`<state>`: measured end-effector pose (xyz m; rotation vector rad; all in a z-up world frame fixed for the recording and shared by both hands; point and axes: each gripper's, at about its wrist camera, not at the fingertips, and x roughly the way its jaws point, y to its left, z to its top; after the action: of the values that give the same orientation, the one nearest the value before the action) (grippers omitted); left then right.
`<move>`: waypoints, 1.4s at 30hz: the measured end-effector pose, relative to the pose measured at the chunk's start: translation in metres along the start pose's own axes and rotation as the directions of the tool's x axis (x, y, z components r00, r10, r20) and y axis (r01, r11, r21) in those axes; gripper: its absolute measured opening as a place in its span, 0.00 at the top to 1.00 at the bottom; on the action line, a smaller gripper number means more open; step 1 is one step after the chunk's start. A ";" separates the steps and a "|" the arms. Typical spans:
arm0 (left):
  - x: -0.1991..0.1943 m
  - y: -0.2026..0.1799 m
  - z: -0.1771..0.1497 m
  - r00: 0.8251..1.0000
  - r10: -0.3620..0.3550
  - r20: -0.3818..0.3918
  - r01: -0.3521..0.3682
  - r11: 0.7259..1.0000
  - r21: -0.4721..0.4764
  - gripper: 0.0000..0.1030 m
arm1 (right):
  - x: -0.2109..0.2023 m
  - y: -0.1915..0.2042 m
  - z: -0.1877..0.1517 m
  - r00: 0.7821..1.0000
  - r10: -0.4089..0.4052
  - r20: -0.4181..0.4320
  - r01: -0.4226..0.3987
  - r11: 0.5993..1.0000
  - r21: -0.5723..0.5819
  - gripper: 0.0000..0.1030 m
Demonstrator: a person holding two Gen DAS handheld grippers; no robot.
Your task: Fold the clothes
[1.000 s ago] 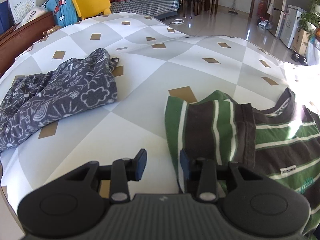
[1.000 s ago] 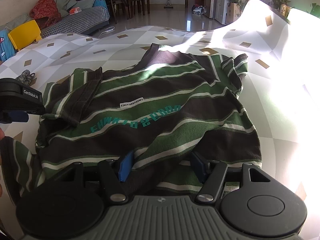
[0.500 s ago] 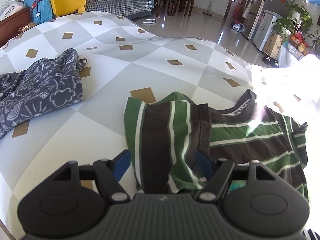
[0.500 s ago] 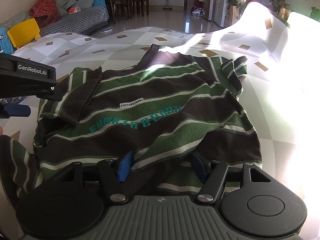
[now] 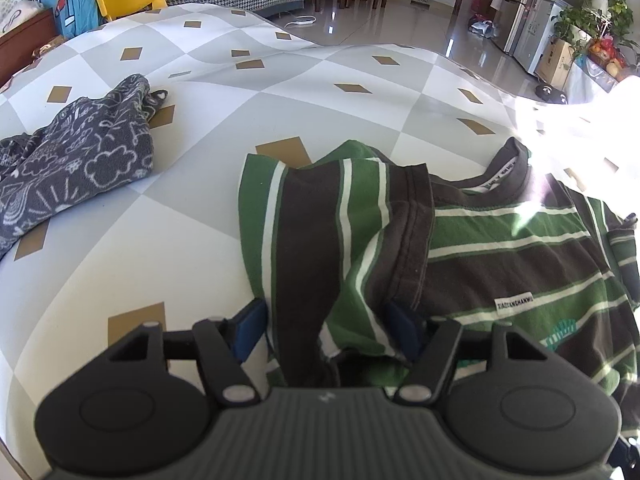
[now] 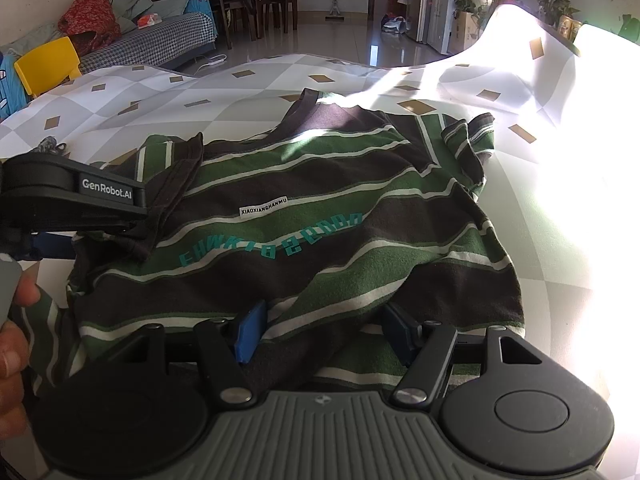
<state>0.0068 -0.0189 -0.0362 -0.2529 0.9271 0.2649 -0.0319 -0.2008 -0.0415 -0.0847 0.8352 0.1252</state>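
- Two garments lie on the bed (image 5: 360, 80), which wears a grey-and-white diamond cover: a green and brown striped shirt (image 6: 320, 208) toward the near edge, and a dark patterned garment (image 5: 80, 160) crumpled well apart from it toward the left edge.
- One sleeve (image 5: 340, 232) of the shirt, the one on the left gripper's side, is already turned in over the chest; the far sleeve (image 6: 468, 140) is bunched but not laid flat, and the body is at full length, front up with its lettering showing.
- Left gripper (image 5: 326, 330): its fingers have just been closing, with the bunched cloth of the folded-in sleeve and side edge between them. The far pad is buried in the fabric; I judge them about to pinch, and cannot tell whether the grip is firm yet.
- Right gripper (image 6: 324, 332): fingers stand fairly wide over the bottom hem, with a ridge of cloth rising between them; neither pad clearly presses on it, so I read this as no hold so far.
- Most of the job is left, in my judgement: the second sleeve, the lengthwise fold of the shirt, then the whole of the patterned garment, which looks untouched.
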 end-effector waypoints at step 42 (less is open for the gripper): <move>0.004 0.011 0.007 0.997 -0.079 0.001 0.079 0.997 -0.004 0.29 | -0.002 0.002 -0.003 1.000 -0.012 0.018 0.012 1.000 -0.003 0.37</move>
<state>0.0113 -0.0061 -0.0364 -0.2928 0.9133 0.1941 -0.0356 -0.1990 -0.0424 -0.0911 0.8168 0.1162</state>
